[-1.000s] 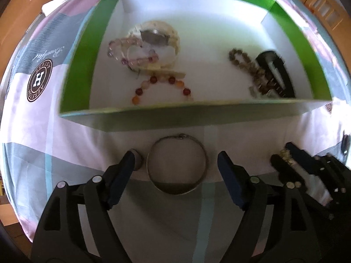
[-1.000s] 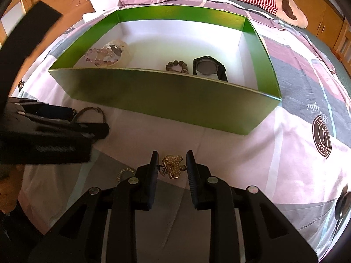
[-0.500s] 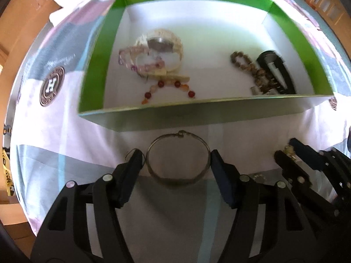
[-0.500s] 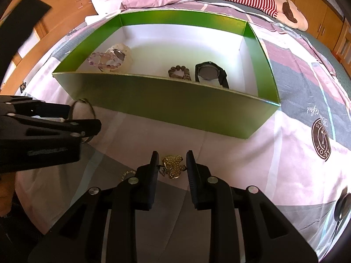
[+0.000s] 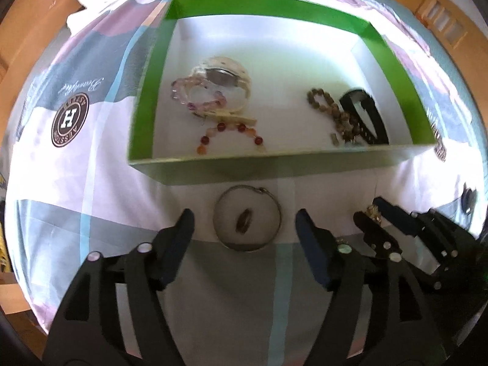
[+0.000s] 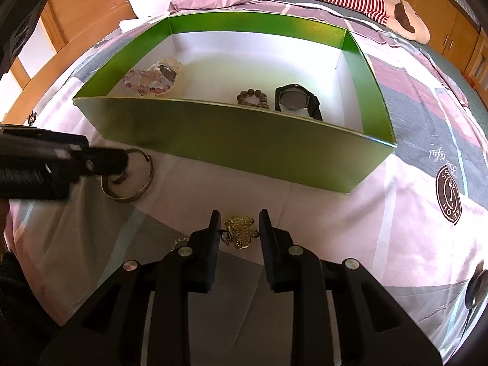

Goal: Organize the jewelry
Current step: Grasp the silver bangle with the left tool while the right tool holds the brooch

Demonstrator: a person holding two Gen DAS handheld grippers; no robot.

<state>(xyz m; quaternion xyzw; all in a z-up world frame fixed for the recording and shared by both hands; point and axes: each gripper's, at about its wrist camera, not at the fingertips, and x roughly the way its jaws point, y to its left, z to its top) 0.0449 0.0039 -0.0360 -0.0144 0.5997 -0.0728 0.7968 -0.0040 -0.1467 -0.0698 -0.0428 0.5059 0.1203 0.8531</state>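
Bangle (image 5: pixel 247 224) flat between left gripper (image 5: pixel 244 228) jaws, opening, untouched | right gripper (image 6: pixel 238 228) clamps gold brooch (image 6: pixel 239 231) | green box (image 6: pixel 244 134) just beyond both

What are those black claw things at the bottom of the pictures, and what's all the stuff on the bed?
Those are two grabbers, and a person holds one in each hand. Each has a small camera looking along its two fingers, so there is one picture from each.

The left gripper hangs over a silver bangle lying on the bedspread, with a small ring inside the hoop. Its jaws are opening and touch nothing.

The right gripper has a gold brooch between its fingers, which look closed on it.

Behind them is a green box already holding bead bracelets and a black watch.
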